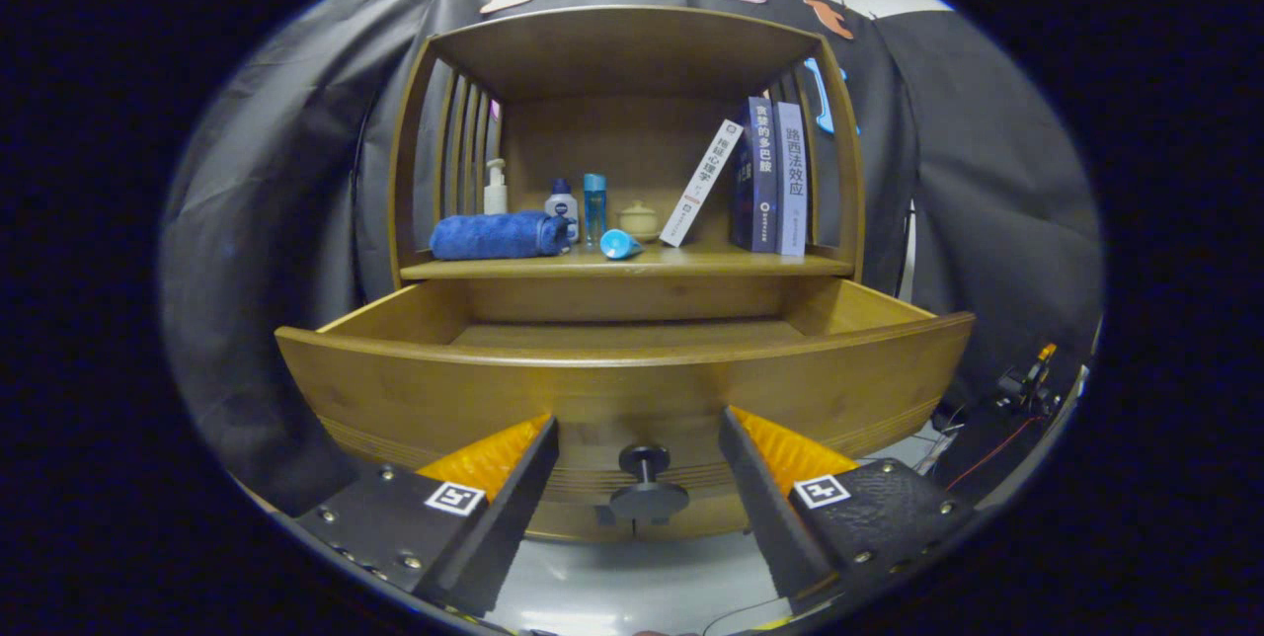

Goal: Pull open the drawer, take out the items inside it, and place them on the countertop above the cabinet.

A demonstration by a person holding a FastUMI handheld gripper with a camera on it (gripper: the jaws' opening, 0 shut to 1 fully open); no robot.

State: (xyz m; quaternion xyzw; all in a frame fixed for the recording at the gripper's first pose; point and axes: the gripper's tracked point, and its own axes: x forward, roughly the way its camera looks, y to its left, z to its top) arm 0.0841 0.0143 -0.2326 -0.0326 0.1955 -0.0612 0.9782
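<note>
Black cloth (257,221) hangs behind and to both sides of a wooden cabinet (632,53), with a pale wall above it at twelve o'clock. A grey floor (632,582) shows beneath. The cabinet's countertop (711,264) sits under an open shelf bay with slatted sides.

The drawer (622,389) is pulled out toward the gripper, its long axis running from nine to three o'clock and its curved front facing the camera; the visible part of its inside bottom is bare wood. Its dark knob (647,488) points straight at the gripper, at six o'clock on the front panel.

On the countertop, three books (765,182) stand at two o'clock, one leaning. A rolled blue towel (499,235) lies at ten o'clock, with bottles (578,201), a small jar (638,218) and a light-blue object (620,243) beside it.

The gripper (639,438) is level, aimed at the drawer front, its fingers spread wide on either side of the knob and touching nothing.
</note>
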